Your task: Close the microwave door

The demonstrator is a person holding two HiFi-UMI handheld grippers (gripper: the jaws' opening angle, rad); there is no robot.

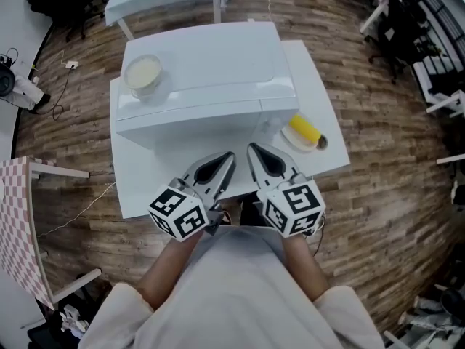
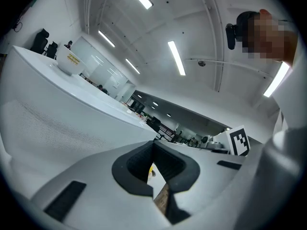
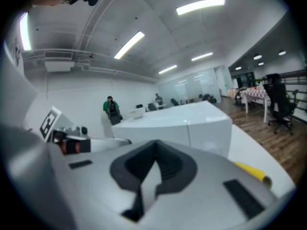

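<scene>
Microwave (image 1: 211,71) stands just beyond left gripper (image 1: 229,155) and right gripper (image 1: 251,148), both with jaws together

Open-plan office, ceiling strip lights (image 3: 200,5), swivel chairs (image 3: 280,104), wood floor (image 1: 378,217)

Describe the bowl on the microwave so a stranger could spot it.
Start at the white microwave on the white table. At the far left corner of its top sits a round pale bowl, the only thing up there; the yellow item lies on the table.
</scene>
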